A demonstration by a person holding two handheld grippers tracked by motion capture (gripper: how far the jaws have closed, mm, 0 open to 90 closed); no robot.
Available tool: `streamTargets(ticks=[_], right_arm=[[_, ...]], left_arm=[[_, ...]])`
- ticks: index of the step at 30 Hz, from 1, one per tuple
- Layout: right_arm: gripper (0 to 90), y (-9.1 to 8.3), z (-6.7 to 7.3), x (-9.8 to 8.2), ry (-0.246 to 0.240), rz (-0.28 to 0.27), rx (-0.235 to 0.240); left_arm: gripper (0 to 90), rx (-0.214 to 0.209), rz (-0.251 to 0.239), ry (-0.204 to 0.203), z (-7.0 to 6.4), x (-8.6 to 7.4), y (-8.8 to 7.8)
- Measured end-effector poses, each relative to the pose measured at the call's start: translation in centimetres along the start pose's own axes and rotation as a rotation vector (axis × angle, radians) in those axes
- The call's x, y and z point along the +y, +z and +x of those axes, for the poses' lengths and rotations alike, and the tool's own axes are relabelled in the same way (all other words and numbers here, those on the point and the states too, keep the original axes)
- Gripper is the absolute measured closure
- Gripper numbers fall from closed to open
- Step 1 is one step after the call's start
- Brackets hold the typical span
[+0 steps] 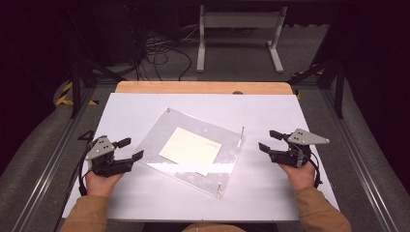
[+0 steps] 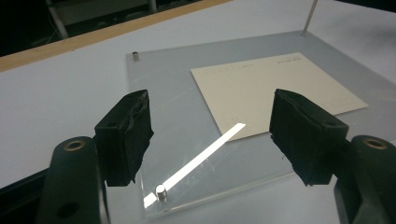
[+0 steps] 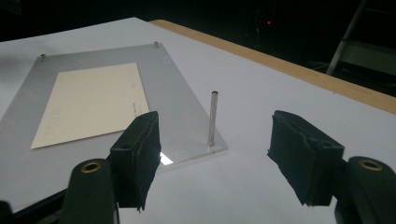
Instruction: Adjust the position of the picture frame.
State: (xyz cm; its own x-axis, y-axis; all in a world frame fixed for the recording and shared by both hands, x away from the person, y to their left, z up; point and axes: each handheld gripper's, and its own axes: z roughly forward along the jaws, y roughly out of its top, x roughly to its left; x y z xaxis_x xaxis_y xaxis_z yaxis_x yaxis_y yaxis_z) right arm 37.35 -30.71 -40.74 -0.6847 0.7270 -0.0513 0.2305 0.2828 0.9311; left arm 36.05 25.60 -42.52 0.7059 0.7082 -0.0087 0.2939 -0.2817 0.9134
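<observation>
High view: a clear plate (image 1: 193,147) with a cream card (image 1: 190,150) on it lies mid-table (image 1: 270,193), between the left hand-held gripper (image 1: 129,150) and the right hand-held gripper (image 1: 270,140), each just beside an edge.

Left gripper view: jaws wide apart, empty, over the plate's corner stud (image 2: 160,192).

Right gripper view: jaws wide apart, empty, near an upright pin (image 3: 213,118).

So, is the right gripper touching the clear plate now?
Apart. In the high view the right gripper sits beside the clear plate with white table between them; the right gripper view shows its open jaws short of the plate's corner.
</observation>
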Motion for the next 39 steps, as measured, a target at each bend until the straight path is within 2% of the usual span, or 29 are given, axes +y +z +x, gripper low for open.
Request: streamTargets(ticks=[10,15,20,25,34,35,39], right_arm=[[31.5,-0.4,-0.6,-0.1,0.007,-0.036,0.001],[30.7,-0.4,-0.6,-0.1,0.000,-0.048,0.002],[30.1,-0.5,-0.4,-0.1,-0.020,-0.065,-0.002],[28.1,-0.7,-0.4,-0.2,-0.025,-0.085,-0.005],[26.1,-0.7,-0.4,-0.2,-0.034,-0.108,0.002],[26.0,-0.7,-0.3,-0.2,-0.034,-0.105,0.004],[26.1,-0.7,-0.1,-0.3,-0.044,-0.092,0.003]], left_arm=[[28.4,0.004,0.002,0.022,-0.6,-0.1,0.6],[27.6,0.003,-0.021,0.023,-0.5,-0.1,0.6],[27.1,-0.015,-0.056,-0.002,-0.5,-0.1,0.8],[27.0,-0.017,-0.054,0.004,-0.5,-0.1,1.1],[25.5,-0.014,-0.073,-0.019,-0.1,-0.1,1.4],[25.6,0.001,-0.064,-0.007,0.1,-0.1,1.6],[27.1,0.049,-0.028,-0.019,1.0,0.0,2.2]])
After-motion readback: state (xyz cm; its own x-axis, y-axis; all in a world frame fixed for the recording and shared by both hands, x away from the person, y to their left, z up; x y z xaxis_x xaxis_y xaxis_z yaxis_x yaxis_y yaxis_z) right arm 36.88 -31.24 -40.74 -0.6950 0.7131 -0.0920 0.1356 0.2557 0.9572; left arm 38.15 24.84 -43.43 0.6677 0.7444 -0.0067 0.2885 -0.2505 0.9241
